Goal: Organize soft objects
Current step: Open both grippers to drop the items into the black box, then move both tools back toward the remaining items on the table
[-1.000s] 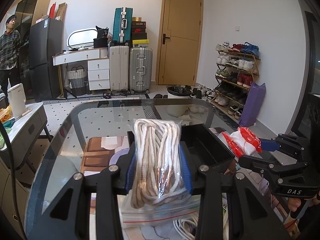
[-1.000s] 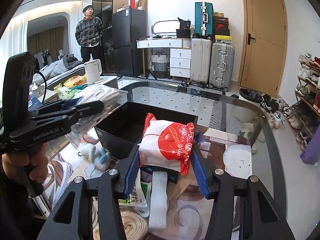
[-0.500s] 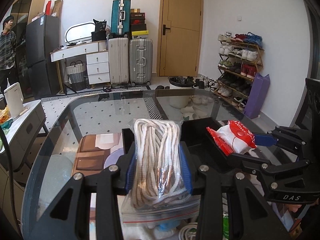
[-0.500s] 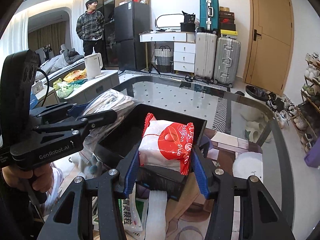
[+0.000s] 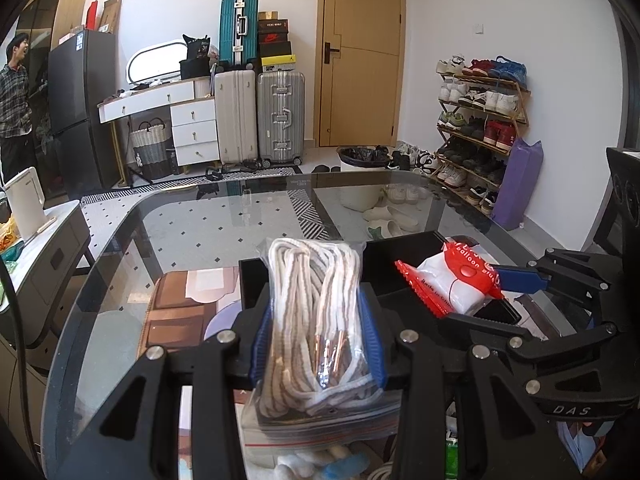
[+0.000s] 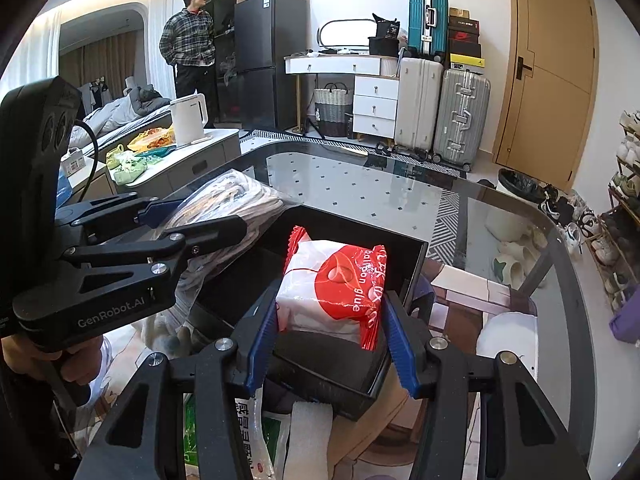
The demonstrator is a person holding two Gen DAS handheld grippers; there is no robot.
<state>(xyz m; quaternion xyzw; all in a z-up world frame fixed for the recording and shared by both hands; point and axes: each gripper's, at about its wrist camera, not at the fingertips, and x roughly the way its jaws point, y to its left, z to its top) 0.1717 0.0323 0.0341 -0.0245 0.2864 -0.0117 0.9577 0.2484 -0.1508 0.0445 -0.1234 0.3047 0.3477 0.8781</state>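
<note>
Rope bag [image 5: 316,320] clamped left, red packet [image 6: 334,292] right, bystander [image 6: 190,40] fully visible rightward.

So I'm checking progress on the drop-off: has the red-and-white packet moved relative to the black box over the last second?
Yes. In the right wrist view the red-and-white packet, held in the right claw, has advanced over the black box; a second ago it sat short of the near wall.

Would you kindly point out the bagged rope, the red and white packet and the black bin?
bagged rope [image 5: 316,312]: left wrist view, middle of the coil.
red and white packet [image 6: 334,286]: right wrist view, its printed front.
black bin [image 6: 360,236]: right wrist view, far inner wall.
</note>
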